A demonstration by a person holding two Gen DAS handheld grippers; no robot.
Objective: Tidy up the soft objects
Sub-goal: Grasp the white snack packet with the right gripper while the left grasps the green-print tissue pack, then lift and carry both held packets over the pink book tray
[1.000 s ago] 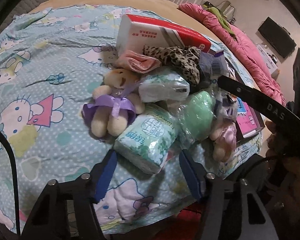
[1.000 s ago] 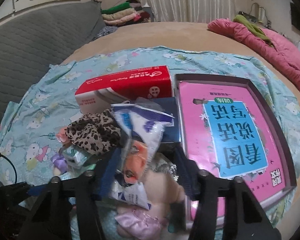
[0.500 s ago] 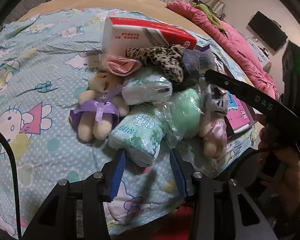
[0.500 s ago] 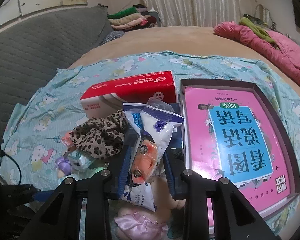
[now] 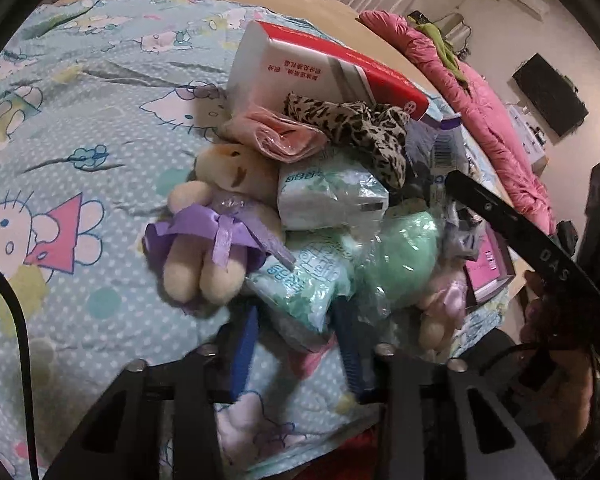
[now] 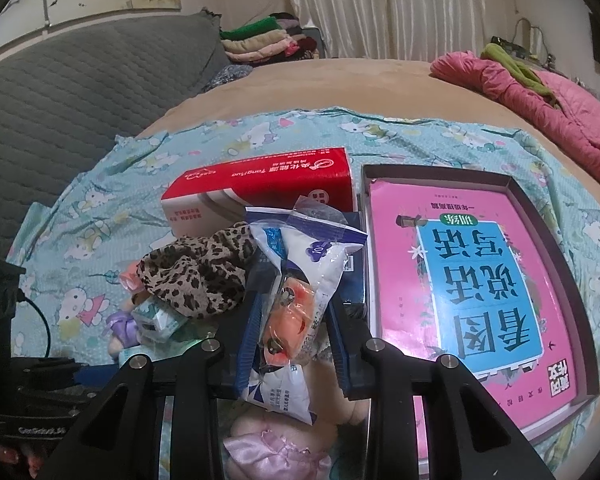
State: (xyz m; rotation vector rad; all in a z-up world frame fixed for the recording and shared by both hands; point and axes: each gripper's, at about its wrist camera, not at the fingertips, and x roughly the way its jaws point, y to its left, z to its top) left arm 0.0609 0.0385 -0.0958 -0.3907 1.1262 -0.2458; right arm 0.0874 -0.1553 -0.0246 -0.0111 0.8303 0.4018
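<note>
A pile of soft things lies on a Hello Kitty bedsheet [image 5: 60, 168]. My left gripper [image 5: 296, 320] is shut on a green tissue pack [image 5: 304, 280] at the pile's near edge. Beside it lie a plush bear in a purple dress [image 5: 216, 236], a second tissue pack [image 5: 328, 196], a green bagged plush [image 5: 400, 260], a leopard scrunchie [image 5: 360, 128] and a pink pouch [image 5: 276, 136]. My right gripper [image 6: 294, 300] is shut on a clear bag holding an orange toy [image 6: 292, 312]. A pink plush [image 6: 276, 448] lies beneath it.
A red and white tissue box [image 6: 260, 184] stands behind the pile. A dark tray with a pink book [image 6: 472, 280] lies to the right. A pink quilt [image 6: 540, 96] lies at the far right. A grey padded headboard [image 6: 60, 92] is at the left.
Both grippers moved in and closed. The left one closed on the green tissue pack. The right one closed on the clear bag with the orange toy.
</note>
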